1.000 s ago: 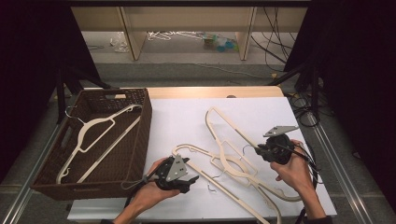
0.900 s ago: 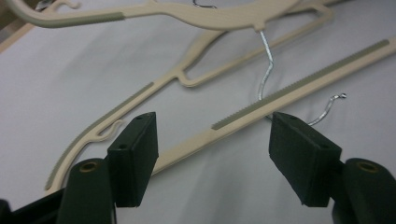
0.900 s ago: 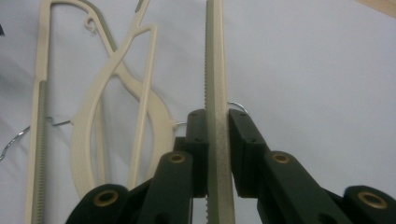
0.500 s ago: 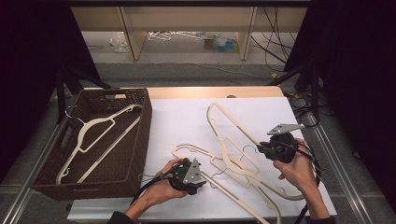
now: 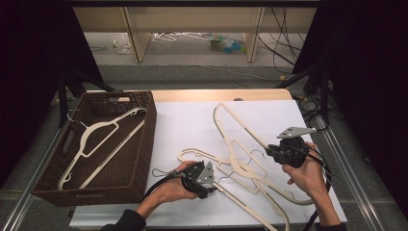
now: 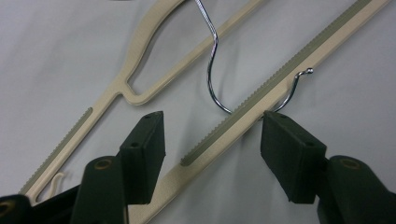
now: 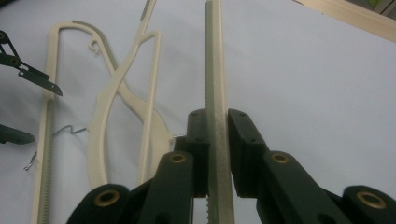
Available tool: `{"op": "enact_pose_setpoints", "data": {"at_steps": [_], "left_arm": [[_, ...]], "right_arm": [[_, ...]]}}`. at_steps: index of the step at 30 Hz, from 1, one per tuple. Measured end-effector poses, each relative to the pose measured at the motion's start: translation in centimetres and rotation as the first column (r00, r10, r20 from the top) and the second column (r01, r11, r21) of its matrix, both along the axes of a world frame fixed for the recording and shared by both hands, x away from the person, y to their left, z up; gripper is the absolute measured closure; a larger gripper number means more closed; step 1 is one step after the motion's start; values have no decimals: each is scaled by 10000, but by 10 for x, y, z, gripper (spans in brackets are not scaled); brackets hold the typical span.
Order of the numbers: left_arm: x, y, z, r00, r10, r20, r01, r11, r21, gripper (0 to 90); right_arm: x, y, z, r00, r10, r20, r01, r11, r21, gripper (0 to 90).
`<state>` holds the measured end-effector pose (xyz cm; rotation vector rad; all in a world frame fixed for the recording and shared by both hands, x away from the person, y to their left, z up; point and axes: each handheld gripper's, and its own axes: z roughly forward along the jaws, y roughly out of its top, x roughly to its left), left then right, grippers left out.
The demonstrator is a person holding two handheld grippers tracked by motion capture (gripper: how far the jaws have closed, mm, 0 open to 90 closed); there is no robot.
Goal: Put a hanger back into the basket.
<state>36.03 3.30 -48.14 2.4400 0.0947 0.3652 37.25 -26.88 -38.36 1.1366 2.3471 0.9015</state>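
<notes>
Right gripper [image 7: 216,116] clamped ridged hanger bar [image 7: 214,60]; left gripper [image 6: 212,140] jaws apart, straddling second hanger [image 6: 280,77] beside basket [image 5: 144,144]. Light, stiff, tangle-prone; grip grooved bar.

Black two-jaw grippers [image 5: 199,179] with brass screws, grey plates, black cables; dark sleeve [image 5: 126,222].

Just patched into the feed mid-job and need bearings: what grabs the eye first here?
A tangle of cream plastic hangers with wire hooks sprawls over the white table. The right gripper is clamped on one hanger's ridged bar, while the left gripper stands open astride another bar. At the table's left, a dark wicker basket holds one cream hanger.
</notes>
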Motion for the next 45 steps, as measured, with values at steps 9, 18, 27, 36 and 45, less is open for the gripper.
{"op": "enact_pose_setpoints", "data": {"at_steps": [9, 18, 27, 36, 45], "left_arm": [[6, -5, 1, 9951, -578, -802, 584, 9983, 49, 484], [24, -11, 2, 9737, -1450, -1758, 1497, 9886, 136, 495], [30, -9, 2, 9504, -2027, -2359, 2076, 9782, -42, 656], [32, 0, 10, 9292, -2697, -2527, 2804, 9599, 67, 895], [29, -8, 14, 9429, -2859, -1711, 2998, 9520, 616, 589]], "right_arm": [[0, -1, 1, 9999, -49, -89, 51, 9997, 221, 801], [1, -3, 0, 10000, 64, -60, -63, 9998, 195, 801], [2, -3, -3, 9996, 78, -274, -67, 9992, 406, 801], [4, -5, -6, 9995, 234, -206, -228, 9992, 330, 801], [3, -5, -5, 9993, 216, -289, -202, 9985, 500, 801]]}}
